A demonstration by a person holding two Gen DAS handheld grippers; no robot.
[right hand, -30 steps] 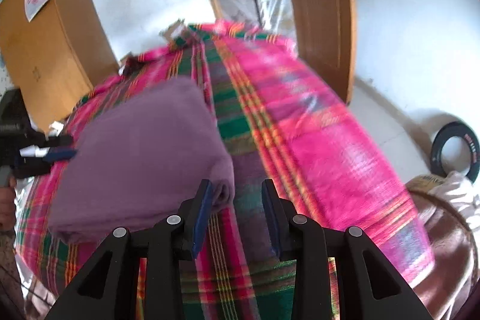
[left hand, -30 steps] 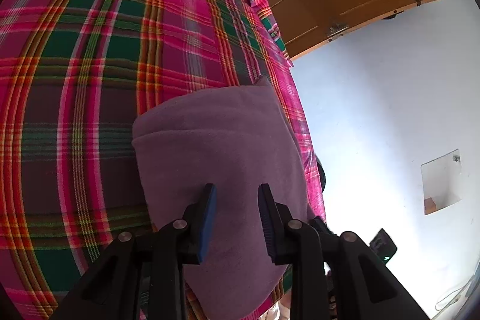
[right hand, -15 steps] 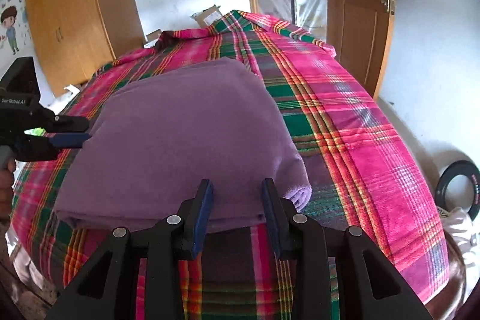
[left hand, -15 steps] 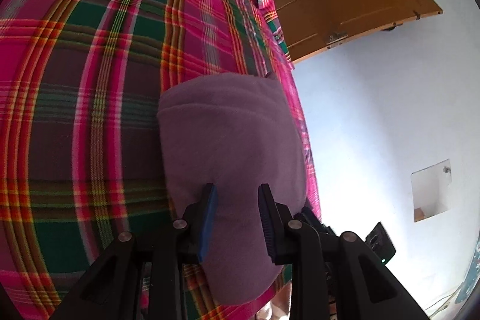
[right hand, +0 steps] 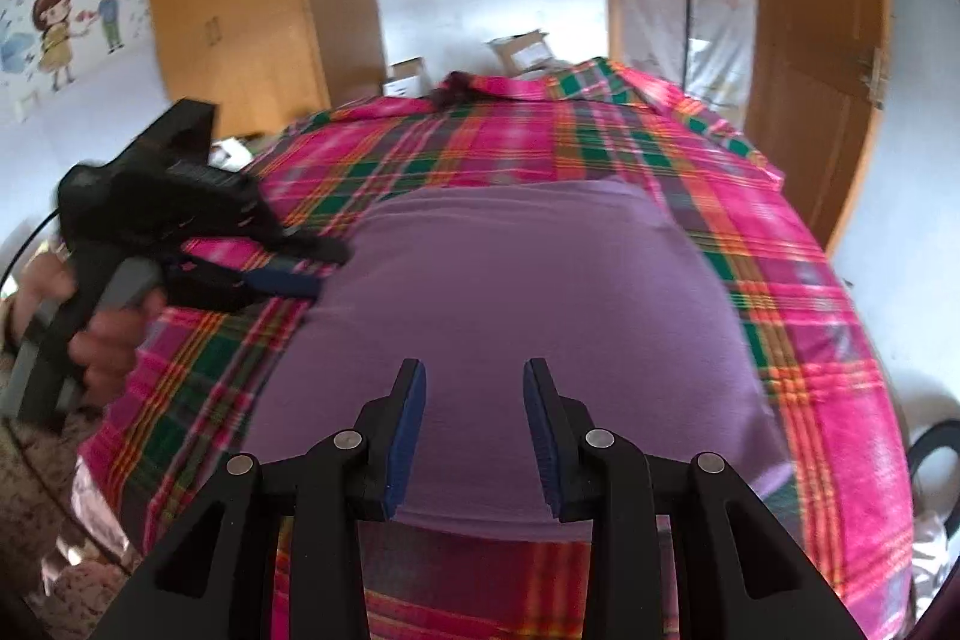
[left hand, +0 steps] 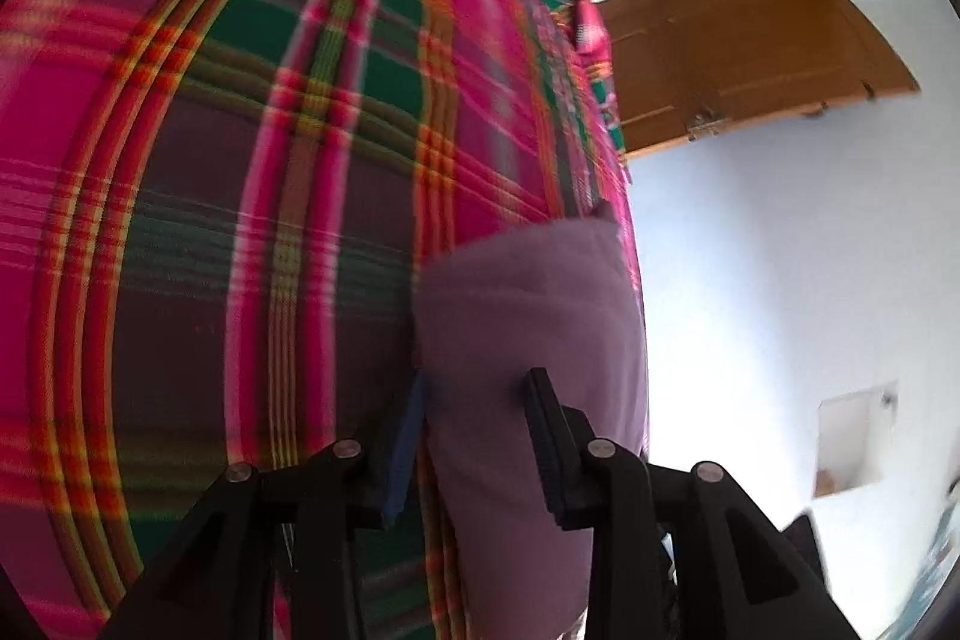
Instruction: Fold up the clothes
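A bed [right hand: 828, 340] under a pink-and-green plaid blanket [right hand: 480, 154] carries a folded purple garment [right hand: 510, 316] at its near middle.

My left view is smeared: the plaid blanket [left hand: 252, 196] streaks with motion blur, and my left gripper [left hand: 477, 436] hides part of the purple cloth [left hand: 528, 316], whose lower end runs off the bottom edge. One blue pad [left hand: 408, 448] sits half behind the cloth's edge, so I cannot tell whether it touches. In my right view, the hand [right hand: 99, 334] is blurred, and the ring [right hand: 933, 454] is cut by the edge.
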